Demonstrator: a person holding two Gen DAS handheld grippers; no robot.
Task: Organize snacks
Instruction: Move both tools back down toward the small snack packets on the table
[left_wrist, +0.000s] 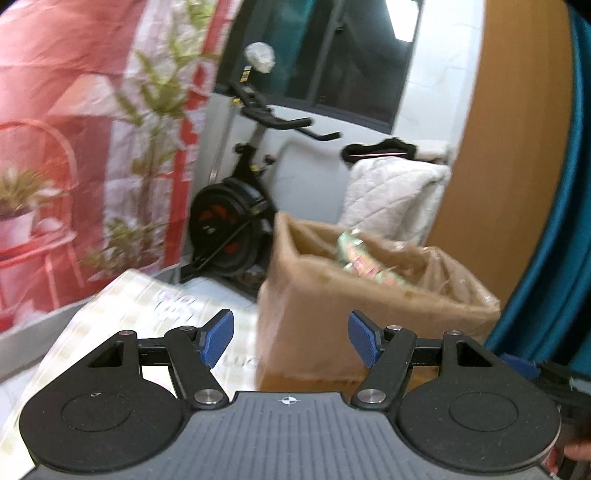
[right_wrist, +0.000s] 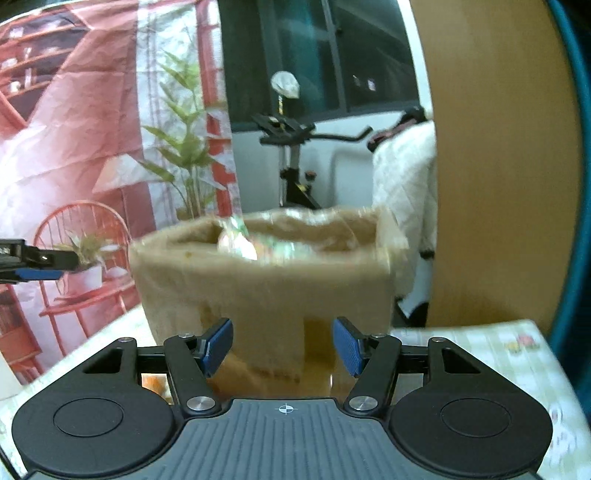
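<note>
A brown cardboard box stands on the table just ahead of my left gripper and a little to its right. A green and pink snack packet shows, blurred, above the rim. My left gripper is open with nothing between its blue pads. In the right wrist view the same box fills the middle, with a shiny snack packet in its mouth. My right gripper is open and empty in front of the box wall. The left gripper's fingers reach in at the left edge.
A pale checked cloth covers the table. Behind the box are an exercise bike, a white quilted blanket and a wooden panel. A red printed backdrop hangs at the left. Something orange lies under the right gripper.
</note>
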